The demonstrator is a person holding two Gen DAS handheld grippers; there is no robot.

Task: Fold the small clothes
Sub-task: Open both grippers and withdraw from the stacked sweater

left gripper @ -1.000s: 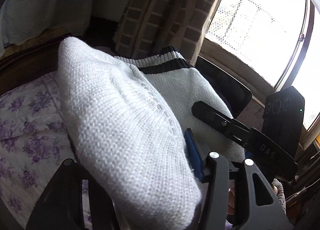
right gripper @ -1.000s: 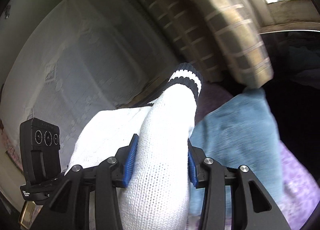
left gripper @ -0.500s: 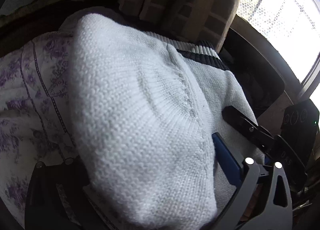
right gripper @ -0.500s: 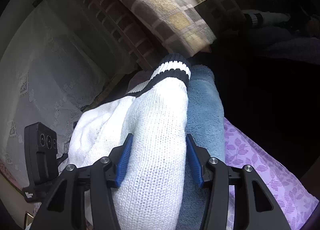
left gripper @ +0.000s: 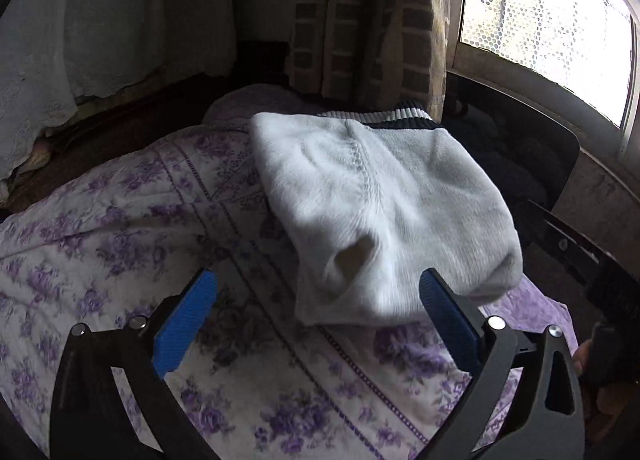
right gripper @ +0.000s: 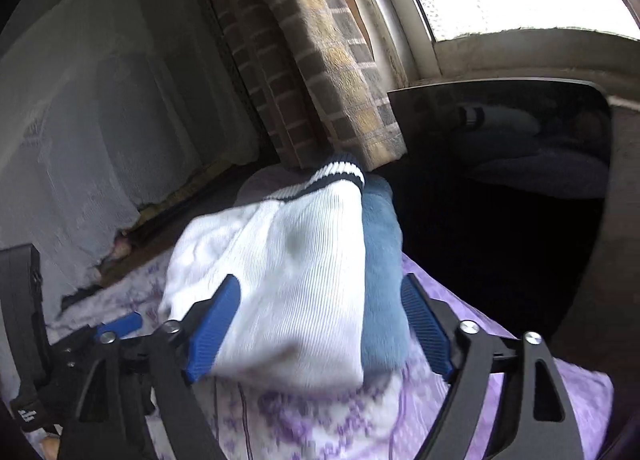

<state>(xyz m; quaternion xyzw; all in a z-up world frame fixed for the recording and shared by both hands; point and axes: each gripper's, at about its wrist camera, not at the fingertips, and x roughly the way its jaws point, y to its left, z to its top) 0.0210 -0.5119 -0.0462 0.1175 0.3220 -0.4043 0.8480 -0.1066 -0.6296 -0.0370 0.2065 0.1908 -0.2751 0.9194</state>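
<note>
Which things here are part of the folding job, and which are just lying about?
In the job:
white knit sweater, folded
blue towel beneath it
left gripper, jaws open
right gripper, jaws opening

Lying about:
floral bedspread
checked curtain
window

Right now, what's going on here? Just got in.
A person with a handheld gripper in each hand is folding clothes on a bed. A folded white knit sweater with a dark-striped hem lies on the purple floral bedspread, partly on top of a blue garment. The left gripper is open, nothing between its pads. The right gripper has its jaws opening; the sweater's near end sits between them, no longer pinched.
</note>
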